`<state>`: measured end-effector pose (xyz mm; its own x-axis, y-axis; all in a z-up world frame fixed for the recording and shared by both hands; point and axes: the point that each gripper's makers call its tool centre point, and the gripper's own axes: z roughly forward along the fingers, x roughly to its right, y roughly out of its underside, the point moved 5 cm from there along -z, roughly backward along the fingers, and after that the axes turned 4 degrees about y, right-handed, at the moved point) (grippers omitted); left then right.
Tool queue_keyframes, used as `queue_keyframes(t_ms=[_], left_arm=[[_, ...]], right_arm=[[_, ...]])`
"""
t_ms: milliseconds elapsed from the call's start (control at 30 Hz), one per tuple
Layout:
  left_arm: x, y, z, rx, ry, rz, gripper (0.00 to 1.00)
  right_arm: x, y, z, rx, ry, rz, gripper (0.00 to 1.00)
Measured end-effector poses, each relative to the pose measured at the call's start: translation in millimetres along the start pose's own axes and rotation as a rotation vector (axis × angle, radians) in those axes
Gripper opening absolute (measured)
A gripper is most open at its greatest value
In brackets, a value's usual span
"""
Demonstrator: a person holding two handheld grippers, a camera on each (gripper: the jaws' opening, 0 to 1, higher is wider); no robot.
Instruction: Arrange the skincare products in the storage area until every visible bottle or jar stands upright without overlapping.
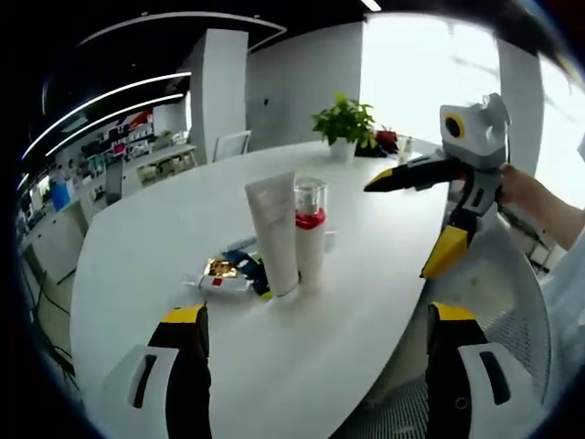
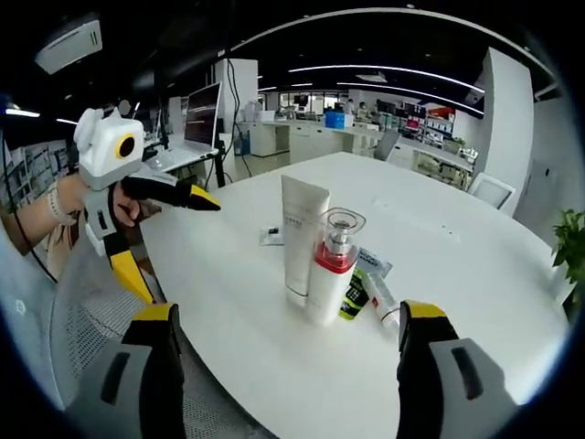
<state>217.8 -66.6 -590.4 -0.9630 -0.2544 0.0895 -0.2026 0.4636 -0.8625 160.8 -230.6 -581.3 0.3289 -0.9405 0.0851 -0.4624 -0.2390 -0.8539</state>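
A white tube (image 1: 274,233) stands on its cap on the round white table (image 1: 164,219), touching a bottle with a red band and clear cap (image 1: 310,233), also upright. Beside them lie a small white tube with a gold and red end (image 1: 222,274) and a dark flat pack (image 1: 253,272). My left gripper (image 1: 318,313) is open and short of them, nothing between its jaws. My right gripper (image 1: 399,230) hovers open over the table's edge. From the other side I see the tube (image 2: 302,238), the bottle (image 2: 334,265), the lying pack (image 2: 355,294), the lying tube (image 2: 384,304), my right gripper (image 2: 288,313) and my left gripper (image 2: 178,249).
A potted plant (image 1: 345,123) and small items stand at the table's far edge. A mesh chair (image 1: 516,320) sits close to the table; its back (image 2: 87,302) is under the left gripper. A small white piece (image 2: 271,236) lies by the tube. Desks and monitors fill the room behind.
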Motion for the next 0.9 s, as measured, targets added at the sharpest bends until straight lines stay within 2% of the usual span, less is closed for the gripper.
queue_keyframes(t_ms=[167,333,500,900], left_arm=[[-1.8,1.3,-2,0.000,-0.004,-0.001,0.97],[-3.4,-1.3,-4,0.025,-0.008,-0.006,0.97],[-7.0,-0.3,-2,0.038,-0.007,-0.002,0.97],[-24.3,3.1,4,0.015,-0.012,-0.012,0.97]], right_arm=[[1,1.3,0,-0.019,0.016,-0.035,0.98],[1,-1.3,-2,-0.003,0.011,-0.019,0.98],[6,-0.2,2,-0.019,0.016,-0.013,0.97],[10,2.1,11,-0.038,0.008,-0.010,0.98]])
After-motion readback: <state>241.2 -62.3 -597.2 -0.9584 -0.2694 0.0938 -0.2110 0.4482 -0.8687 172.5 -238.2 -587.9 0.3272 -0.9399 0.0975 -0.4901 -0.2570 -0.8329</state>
